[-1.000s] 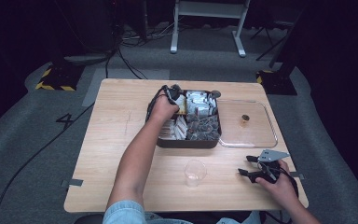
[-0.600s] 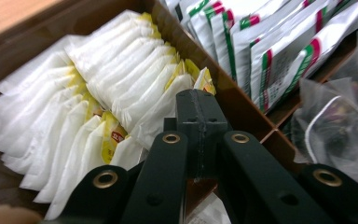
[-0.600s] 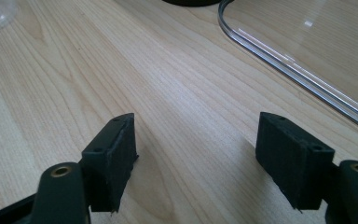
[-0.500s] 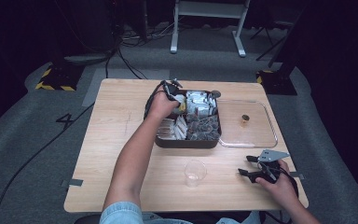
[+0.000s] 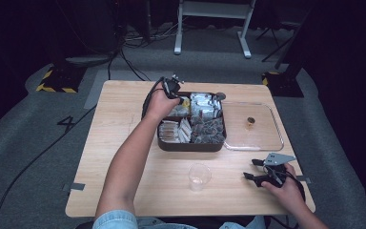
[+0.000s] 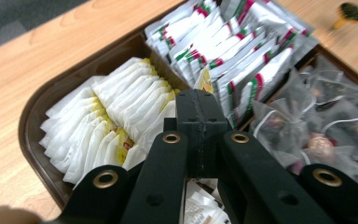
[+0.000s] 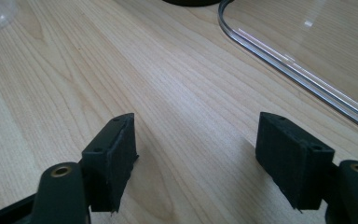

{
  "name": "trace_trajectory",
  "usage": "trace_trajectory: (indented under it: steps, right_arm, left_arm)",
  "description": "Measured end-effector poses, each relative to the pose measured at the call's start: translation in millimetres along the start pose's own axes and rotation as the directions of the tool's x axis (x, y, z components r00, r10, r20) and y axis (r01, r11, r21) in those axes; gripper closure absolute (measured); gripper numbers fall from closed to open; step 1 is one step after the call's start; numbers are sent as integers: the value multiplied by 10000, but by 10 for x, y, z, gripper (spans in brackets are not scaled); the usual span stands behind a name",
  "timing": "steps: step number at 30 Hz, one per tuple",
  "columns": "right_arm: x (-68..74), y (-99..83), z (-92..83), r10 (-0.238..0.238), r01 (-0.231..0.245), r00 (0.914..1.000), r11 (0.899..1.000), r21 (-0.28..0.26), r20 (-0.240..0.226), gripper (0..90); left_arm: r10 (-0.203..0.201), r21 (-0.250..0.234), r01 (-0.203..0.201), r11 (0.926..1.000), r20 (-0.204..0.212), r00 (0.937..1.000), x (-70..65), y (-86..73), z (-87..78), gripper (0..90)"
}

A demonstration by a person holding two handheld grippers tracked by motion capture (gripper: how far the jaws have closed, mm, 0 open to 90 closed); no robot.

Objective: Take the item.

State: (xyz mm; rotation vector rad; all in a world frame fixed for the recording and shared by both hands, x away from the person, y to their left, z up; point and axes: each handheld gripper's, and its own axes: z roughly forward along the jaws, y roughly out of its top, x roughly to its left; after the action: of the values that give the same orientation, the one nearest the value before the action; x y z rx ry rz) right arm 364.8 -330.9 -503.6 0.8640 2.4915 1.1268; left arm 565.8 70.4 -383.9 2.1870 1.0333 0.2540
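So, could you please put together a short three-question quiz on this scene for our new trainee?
1. True or false: the right gripper is open above bare table.
2. Which lies beside the brown compartment tray? A) clear lid B) kettle C) spoon
3. Fill in: the left gripper is shut over the white-and-yellow ____.

Key: 1 true; 2 A; 3 sachets.
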Motion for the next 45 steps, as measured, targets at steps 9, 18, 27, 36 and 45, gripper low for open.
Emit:
trace_trajectory:
  steps: [9,18,27,36,45]
  right_arm:
    - [-9,-3,-2,-47,47,9999,10000,-8,-91,292]
    - [-17,-2,0,-65,65,9999,10000,-10,-126,293]
    - [-19,-1,0,-74,74,9999,10000,-9,-132,292]
    - [-19,-1,0,-77,77,9999,10000,-9,-133,292]
    - [-19,-1,0,-78,78,9999,10000,-8,-132,292]
  left_arm:
    - [775,-788,-740,9941,418,9961,-199,-6,-384,900]
    - [1430,-1377,-1286,9821,1000,9847,-461,-91,-688,900]
    - [2310,-1847,-2019,9618,1523,9610,-738,-209,-952,900]
    - [3031,-1786,-2715,9457,1840,9350,-999,-473,-1103,900]
    - [3519,-2218,-3062,9258,2091,9124,-1214,-701,-1210,900]
